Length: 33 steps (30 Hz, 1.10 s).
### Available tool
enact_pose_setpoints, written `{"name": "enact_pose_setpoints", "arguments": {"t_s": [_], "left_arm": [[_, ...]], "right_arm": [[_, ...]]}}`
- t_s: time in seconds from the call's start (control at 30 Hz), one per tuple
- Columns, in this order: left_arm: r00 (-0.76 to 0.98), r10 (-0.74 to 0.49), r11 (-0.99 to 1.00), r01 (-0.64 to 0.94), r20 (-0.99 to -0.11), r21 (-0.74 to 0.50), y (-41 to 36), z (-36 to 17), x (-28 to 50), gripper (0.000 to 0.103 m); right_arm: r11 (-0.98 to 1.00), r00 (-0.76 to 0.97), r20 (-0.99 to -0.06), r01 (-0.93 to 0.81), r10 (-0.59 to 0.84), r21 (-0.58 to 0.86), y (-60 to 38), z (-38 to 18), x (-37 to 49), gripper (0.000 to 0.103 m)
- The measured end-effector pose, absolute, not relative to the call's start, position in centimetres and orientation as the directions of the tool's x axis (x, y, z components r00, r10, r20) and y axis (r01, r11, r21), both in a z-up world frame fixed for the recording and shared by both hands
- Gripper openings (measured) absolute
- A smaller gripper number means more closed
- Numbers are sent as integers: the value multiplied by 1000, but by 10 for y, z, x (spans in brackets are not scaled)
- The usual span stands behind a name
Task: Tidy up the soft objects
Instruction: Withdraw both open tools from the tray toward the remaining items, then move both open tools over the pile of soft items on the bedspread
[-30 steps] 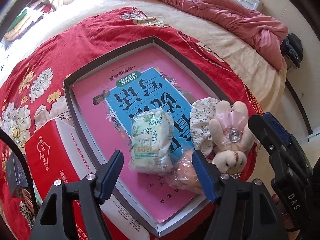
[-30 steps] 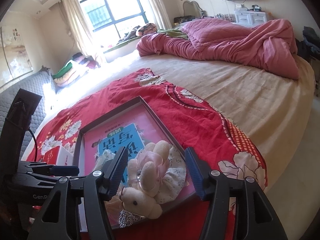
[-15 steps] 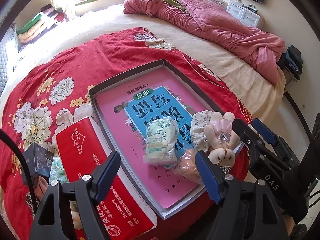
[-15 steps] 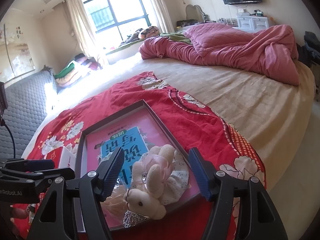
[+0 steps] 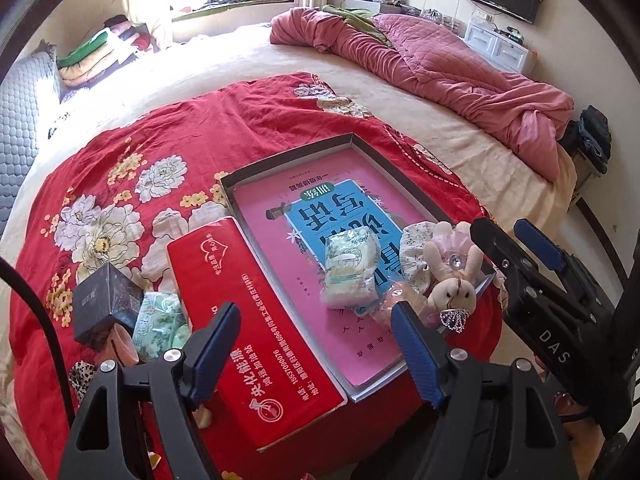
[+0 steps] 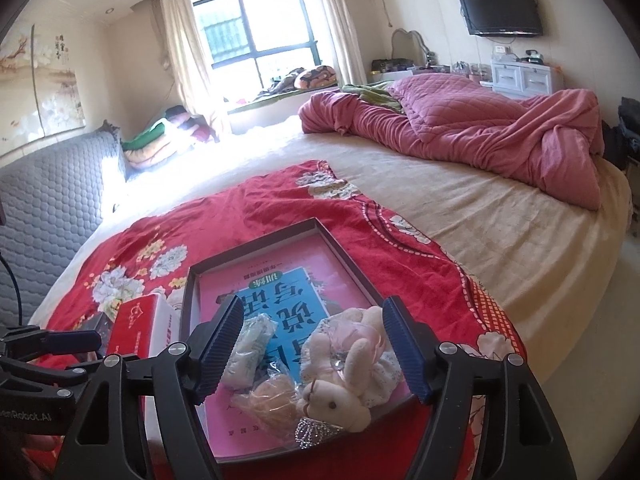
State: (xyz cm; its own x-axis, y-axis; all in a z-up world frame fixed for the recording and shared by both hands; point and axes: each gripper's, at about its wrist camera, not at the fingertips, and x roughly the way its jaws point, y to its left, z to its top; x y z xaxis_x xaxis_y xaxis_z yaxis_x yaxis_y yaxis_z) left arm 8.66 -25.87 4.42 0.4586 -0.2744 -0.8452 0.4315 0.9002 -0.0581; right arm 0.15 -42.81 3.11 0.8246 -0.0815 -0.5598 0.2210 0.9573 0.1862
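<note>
A shallow dark-rimmed tray lies on the red flowered spread with a pink and blue book in it. On the book rest a white-green tissue pack, a peach item in a clear bag, a floral cloth piece and a plush bunny. My left gripper hangs open above the tray's near edge, empty. My right gripper hovers over the bunny; its jaws are opening, and nothing is pressed between them.
A red carton lies against the tray's left side. Beside it sit a black box and a green soft pack. A pink quilt is bunched at the far side of the bed. The bed's edge drops off at the right.
Both grippers have drawn back and up from the tray, and their jaws stand a little wider. The tissue pack and bunny stay in the tray.
</note>
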Motion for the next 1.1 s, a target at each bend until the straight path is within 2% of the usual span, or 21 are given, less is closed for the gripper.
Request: {"name": "enact_pose_setpoints", "arguments": {"t_s": [0.63, 1.1], "left_arm": [[538, -288, 925, 371, -793, -84, -201, 71, 65, 81], [575, -233, 961, 262, -784, -94, -128, 79, 60, 82]], "right_arm": [[977, 861, -507, 145, -47, 156, -388, 69, -11, 77], [992, 875, -482, 28, 35, 124, -340, 95, -16, 78]]}}
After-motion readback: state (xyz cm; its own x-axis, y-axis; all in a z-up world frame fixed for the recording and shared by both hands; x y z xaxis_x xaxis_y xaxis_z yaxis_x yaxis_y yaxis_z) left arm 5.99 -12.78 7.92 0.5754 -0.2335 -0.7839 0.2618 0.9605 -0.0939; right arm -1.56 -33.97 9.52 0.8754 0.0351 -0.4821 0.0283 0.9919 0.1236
